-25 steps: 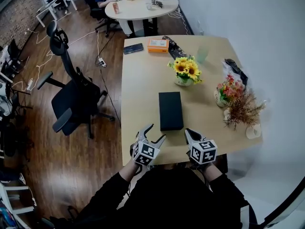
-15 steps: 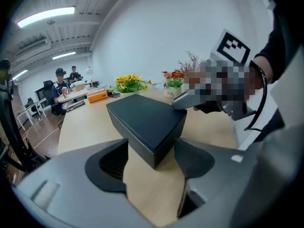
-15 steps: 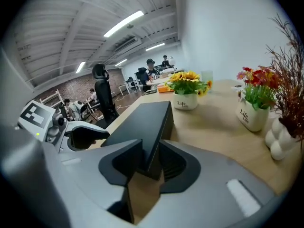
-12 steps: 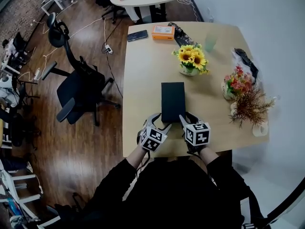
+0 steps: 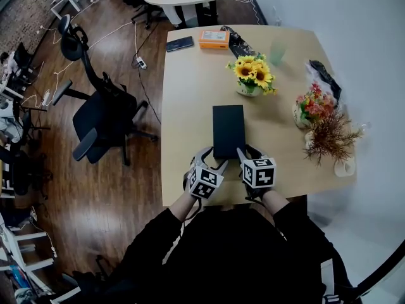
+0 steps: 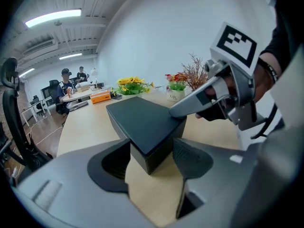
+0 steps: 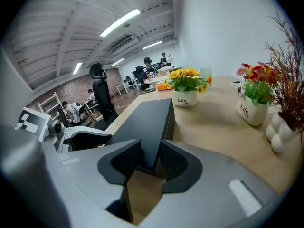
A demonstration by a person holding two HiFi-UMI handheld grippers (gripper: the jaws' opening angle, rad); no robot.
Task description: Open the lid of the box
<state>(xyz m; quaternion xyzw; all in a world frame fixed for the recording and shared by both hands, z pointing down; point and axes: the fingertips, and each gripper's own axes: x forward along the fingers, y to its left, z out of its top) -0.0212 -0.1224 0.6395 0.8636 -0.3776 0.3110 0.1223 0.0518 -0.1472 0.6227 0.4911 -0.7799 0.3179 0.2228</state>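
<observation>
A long black box [image 5: 228, 130] lies shut on the wooden table [image 5: 190, 106], lengthwise away from me. Both grippers are at its near end. My left gripper [image 5: 212, 159] straddles the near left corner [image 6: 142, 122]; its jaws are closing, and the right pad still stands off the box wall. My right gripper [image 5: 246, 152] is at the near right corner [image 7: 149, 122]. Its jaws are opening with the lid's corner between them. In the left gripper view one of its fingers [image 6: 190, 106] lies on the lid's top edge.
Beyond the box stands a sunflower pot [image 5: 252, 81]. To the right are a red-flower pot [image 5: 311, 109] and dried twigs in a white vase [image 5: 332, 141]. An orange box [image 5: 214, 38], a phone [image 5: 180, 44] and a green cup [image 5: 277, 50] are at the far end. Left of the table is an office chair [image 5: 101, 122].
Both grippers have moved forward from the table's near edge to the box's near end. The right jaws, shut before, have spread around the box corner.
</observation>
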